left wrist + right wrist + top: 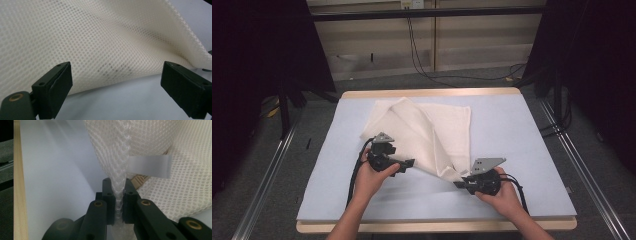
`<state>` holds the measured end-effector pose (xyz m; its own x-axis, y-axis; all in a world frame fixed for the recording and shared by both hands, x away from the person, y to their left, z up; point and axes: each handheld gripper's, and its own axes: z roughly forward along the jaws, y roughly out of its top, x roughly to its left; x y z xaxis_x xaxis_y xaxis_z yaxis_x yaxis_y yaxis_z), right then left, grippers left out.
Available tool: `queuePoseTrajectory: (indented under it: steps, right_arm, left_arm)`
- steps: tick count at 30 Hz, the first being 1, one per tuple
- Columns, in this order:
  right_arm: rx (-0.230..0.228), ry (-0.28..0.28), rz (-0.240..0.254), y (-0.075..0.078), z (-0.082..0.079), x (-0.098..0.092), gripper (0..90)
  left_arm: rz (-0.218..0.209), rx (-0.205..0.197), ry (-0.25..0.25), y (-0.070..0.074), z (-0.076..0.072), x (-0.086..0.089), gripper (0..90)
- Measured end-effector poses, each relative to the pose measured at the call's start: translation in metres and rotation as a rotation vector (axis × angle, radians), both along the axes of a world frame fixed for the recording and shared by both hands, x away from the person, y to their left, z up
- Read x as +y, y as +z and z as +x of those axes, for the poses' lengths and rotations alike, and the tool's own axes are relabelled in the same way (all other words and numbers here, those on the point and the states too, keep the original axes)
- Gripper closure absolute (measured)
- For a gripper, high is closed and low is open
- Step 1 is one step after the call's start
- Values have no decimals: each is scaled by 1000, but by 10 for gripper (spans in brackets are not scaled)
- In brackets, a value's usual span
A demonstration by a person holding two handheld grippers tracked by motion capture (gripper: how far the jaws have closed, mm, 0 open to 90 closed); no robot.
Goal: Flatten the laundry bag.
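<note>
Cloth: cream mesh fabric, lies on the pale blue mat covering the table, mostly in the far-centre part, partly folded over itself, with one corner drawn toward the near right.

Left gripper: held in the left hand, at the cloth's near-left edge, pointing right. In the left gripper view its jaws stand wide apart, nothing pinched; the lifted mesh edge hangs just ahead of them, mat visible underneath.

Right gripper: held in the right hand, near right of the mat, pointing left at the cloth's near corner. In the right gripper view its jaws are clamped together on a bunched strip of the mesh, which rises from between the pads. A grey label sticks out from the cloth just right of the pinch. Wooden table edge runs along the left of that view.
</note>
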<state>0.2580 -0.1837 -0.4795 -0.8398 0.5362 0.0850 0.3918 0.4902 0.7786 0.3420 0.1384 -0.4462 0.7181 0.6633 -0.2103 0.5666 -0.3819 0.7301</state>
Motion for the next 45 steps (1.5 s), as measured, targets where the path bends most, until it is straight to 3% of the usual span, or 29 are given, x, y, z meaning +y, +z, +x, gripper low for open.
queuePoseTrajectory:
  steps: [10, 15, 17, 22, 25, 32, 45]
  right_arm:
    - [-16, 2, -27, 1, -2, 3, 834]
    - [-20, 5, -39, 1, -2, 4, 833]
    - [-19, 6, -38, 1, -2, 4, 833]
    - [-24, 7, -43, 2, -2, 5, 833]
    - [-19, 5, -43, 2, -3, 5, 833]
    - [-19, 10, -42, 2, -2, 4, 832]
    - [-22, 10, -49, 2, -2, 5, 832]
  left_arm:
    - [-54, 15, -29, 6, 4, -21, 99]
    - [-30, -6, -41, 11, 5, -34, 87]
    - [-48, 2, -46, 12, 4, -40, 88]
    - [-21, -13, -56, 13, 3, -52, 104]
    - [-6, -20, -69, 14, 4, -55, 142]
    - [-19, -8, -78, 18, 4, -64, 274]
    - [-48, 32, -78, 24, 6, -68, 286]
